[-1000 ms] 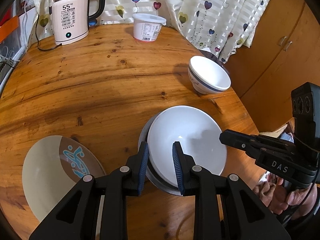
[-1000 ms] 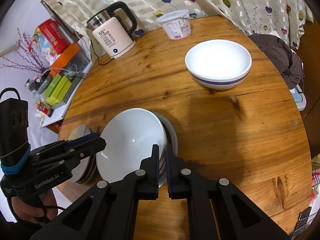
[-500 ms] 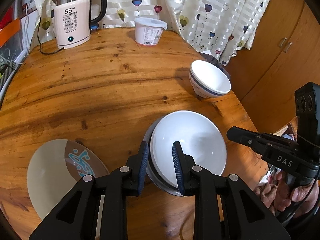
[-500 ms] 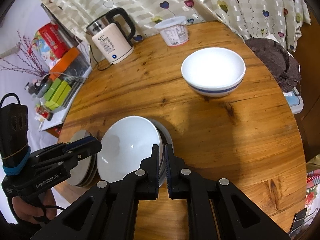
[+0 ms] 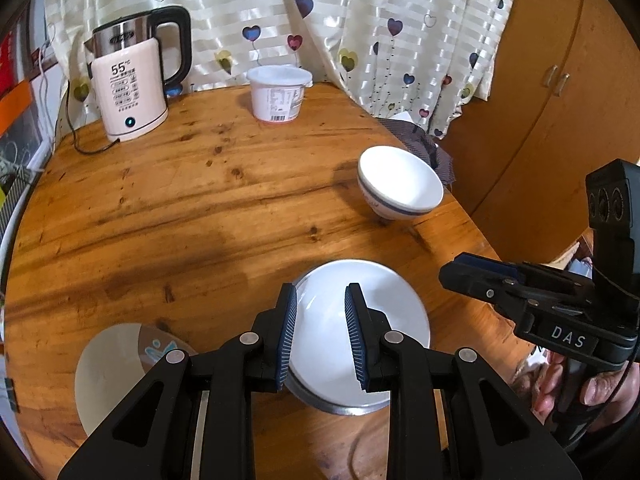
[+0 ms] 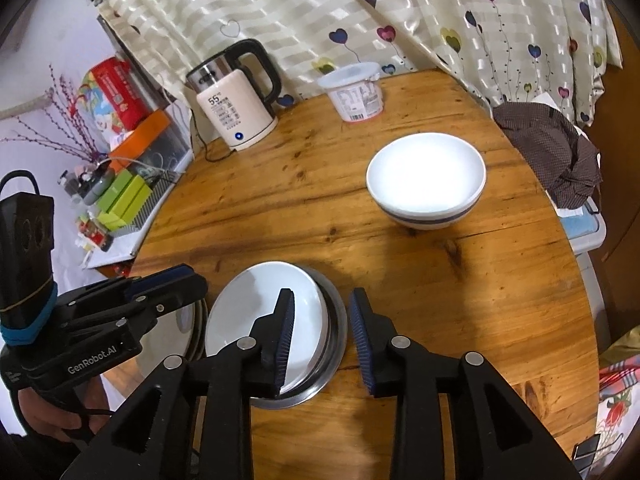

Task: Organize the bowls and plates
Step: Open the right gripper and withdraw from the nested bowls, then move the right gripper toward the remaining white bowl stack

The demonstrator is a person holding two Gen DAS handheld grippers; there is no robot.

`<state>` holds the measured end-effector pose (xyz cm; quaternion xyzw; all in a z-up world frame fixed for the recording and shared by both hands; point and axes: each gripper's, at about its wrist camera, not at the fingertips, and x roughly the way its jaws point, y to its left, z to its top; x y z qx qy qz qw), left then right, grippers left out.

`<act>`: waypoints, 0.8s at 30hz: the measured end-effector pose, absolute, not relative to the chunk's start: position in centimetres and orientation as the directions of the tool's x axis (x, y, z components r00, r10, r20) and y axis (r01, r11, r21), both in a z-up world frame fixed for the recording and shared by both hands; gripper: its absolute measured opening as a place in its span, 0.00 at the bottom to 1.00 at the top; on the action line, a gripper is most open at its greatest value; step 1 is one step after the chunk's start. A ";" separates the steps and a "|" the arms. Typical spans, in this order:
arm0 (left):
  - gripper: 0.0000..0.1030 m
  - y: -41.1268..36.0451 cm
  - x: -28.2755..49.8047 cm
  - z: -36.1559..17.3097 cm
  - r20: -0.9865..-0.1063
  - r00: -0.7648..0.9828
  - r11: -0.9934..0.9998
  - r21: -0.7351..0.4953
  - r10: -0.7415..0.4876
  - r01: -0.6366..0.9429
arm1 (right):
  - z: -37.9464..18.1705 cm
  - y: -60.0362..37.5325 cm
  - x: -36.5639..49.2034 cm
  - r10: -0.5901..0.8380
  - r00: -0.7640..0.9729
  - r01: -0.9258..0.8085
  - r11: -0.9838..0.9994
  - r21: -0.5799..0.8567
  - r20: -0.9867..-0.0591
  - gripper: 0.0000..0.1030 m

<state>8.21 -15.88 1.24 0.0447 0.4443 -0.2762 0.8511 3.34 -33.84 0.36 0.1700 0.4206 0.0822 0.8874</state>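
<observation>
Hovering above the white bowl (image 5: 360,328), left gripper (image 5: 320,332) spread, pinching nothing. Floating over that bowl's right rim, right gripper (image 6: 322,340) likewise spread wide and gripping nothing. Sitting nested in a metal bowl (image 6: 336,344) near the front edge of the round wooden table (image 6: 460,300), white bowl lying free. Lying just left of the white bowl, a stack of plates (image 5: 112,364). Resting farther back and right of it, a blue-striped bowl (image 6: 426,180). Standing beyond, by the curtain (image 5: 360,20), a plastic tub (image 5: 279,94) and a kettle (image 5: 132,80).
</observation>
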 end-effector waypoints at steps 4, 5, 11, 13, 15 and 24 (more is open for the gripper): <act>0.28 -16.4 8.4 1.5 -0.777 0.456 0.839 -0.164 -0.433 0.518 | 0.4 -34.1 3.5 0.287 0.636 0.004 0.927 0.375 -0.717 0.50; 0.31 -16.5 8.5 1.5 -0.776 0.455 0.838 -0.165 -0.436 0.520 | 0.4 -34.2 3.6 0.287 0.636 0.006 0.927 0.376 -0.717 0.50; 0.40 -17.2 8.7 1.8 -0.772 0.453 0.828 -0.164 -0.446 0.536 | 0.5 -35.0 3.7 0.273 0.637 0.026 0.927 0.374 -0.721 0.50; 0.42 -17.4 8.9 1.8 -0.771 0.452 0.826 -0.162 -0.447 0.540 | 0.6 -35.3 3.8 0.268 0.638 0.033 0.927 0.374 -0.722 0.50; 0.42 -17.6 9.0 1.9 -0.773 0.450 0.824 -0.162 -0.448 0.543 | 0.6 -35.6 3.8 0.260 0.640 0.044 0.927 0.373 -0.723 0.50; 0.42 -18.6 10.0 2.2 -0.773 0.445 0.816 -0.155 -0.451 0.557 | 1.0 -37.1 3.9 0.236 0.651 0.077 0.925 0.372 -0.722 0.50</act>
